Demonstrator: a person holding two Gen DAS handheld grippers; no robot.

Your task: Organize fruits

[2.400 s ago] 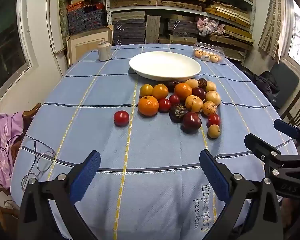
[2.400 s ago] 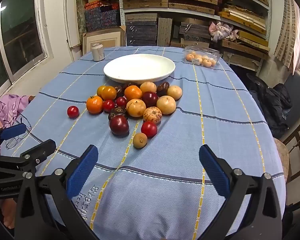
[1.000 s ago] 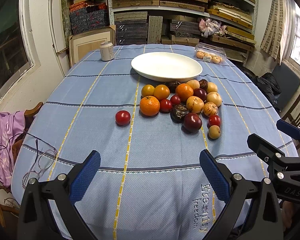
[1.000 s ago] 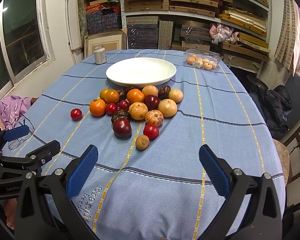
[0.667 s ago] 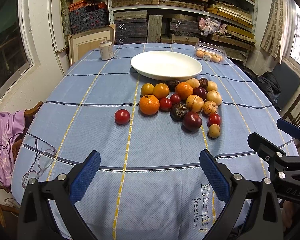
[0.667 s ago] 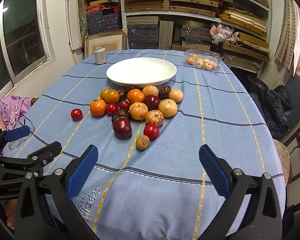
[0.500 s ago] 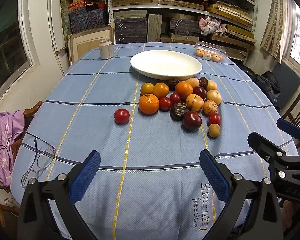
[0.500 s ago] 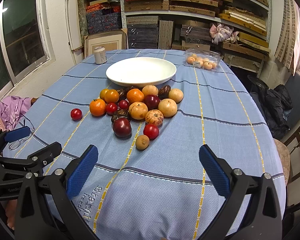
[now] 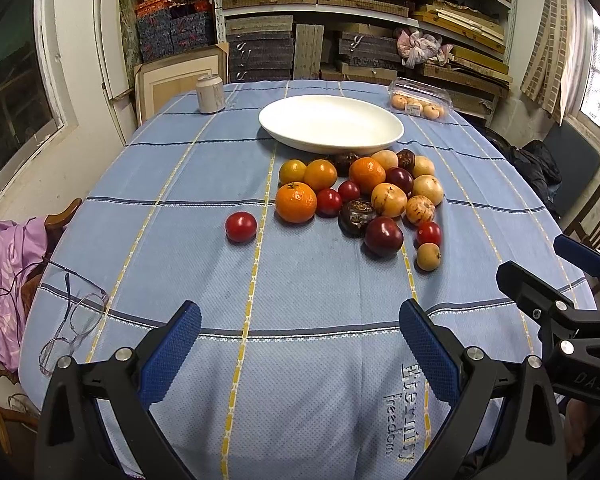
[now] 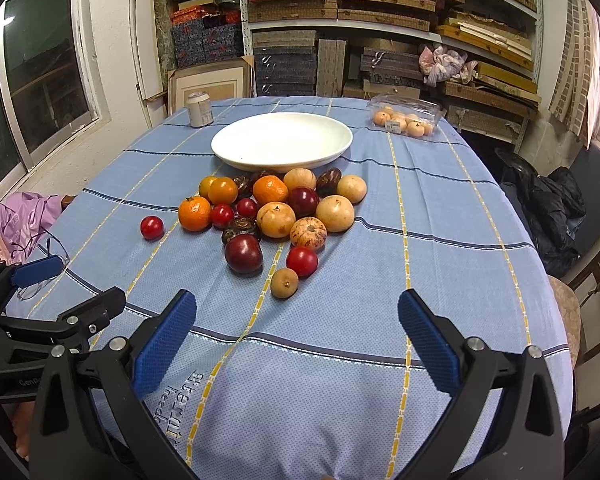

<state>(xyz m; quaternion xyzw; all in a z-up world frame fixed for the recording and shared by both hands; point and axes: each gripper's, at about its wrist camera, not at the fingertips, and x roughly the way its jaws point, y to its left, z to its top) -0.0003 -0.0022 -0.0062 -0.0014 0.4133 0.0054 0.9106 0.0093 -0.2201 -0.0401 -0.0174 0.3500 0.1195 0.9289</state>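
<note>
A purple cloth (image 9: pixel 8 264) hangs over a chair at the far left, and a pair of glasses (image 9: pixel 74 318) lies on the near left edge of the table (image 9: pixel 160 240), which wears a blue cloth with yellow and dark stripes. Far on the left side stands a can (image 9: pixel 210 94).

The left gripper (image 9: pixel 298 344) hangs over the near edge of the table, its blue-padded jaws spread wide with nothing between them. Ahead of it, one red fruit (image 9: pixel 241 227) sits alone, apart from the rest. Just to its right begins the pile of fruit (image 9: pixel 360 196), in the middle of the table: an orange (image 9: pixel 296 202) at its left end, smaller orange and yellow ones behind, red and dark ones in the centre, pale tan ones to the right. A dark red plum (image 10: pixel 243 254), a red tomato (image 10: pixel 302 261) and a small tan fruit (image 10: pixel 285 283) lie nearest. The fruits touch one another, all resting on the cloth.

Beyond the pile, just touching its far edge, stands a white plate (image 10: pixel 282 146) with no fruit in it. Farther right, near the far edge, is a clear box (image 10: pixel 404 118) of small orange fruit.

The right gripper (image 10: pixel 296 342) is also held over the near edge, to the right of the left one, its jaws wide apart and holding nothing. A dark jacket (image 10: pixel 552 208) lies on a chair at the far right.
</note>
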